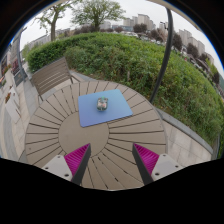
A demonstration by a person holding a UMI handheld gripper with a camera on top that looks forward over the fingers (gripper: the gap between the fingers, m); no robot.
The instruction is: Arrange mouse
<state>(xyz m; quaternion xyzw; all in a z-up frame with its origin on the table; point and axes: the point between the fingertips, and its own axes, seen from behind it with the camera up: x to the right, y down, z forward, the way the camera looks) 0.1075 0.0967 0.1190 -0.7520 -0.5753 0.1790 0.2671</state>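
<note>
A small grey mouse (102,103) lies on a blue mouse mat (105,108) near the middle of a round slatted wooden table (60,130). My gripper (112,160) is held above the table's near side, well short of the mat. Its two fingers with magenta pads (76,158) stand wide apart with nothing between them but bare table slats.
A wooden bench (50,75) stands beyond the table to the left. A dense green hedge (150,65) curves around the far and right sides. A dark lamp post (165,25) and buildings stand behind it. Paved ground surrounds the table.
</note>
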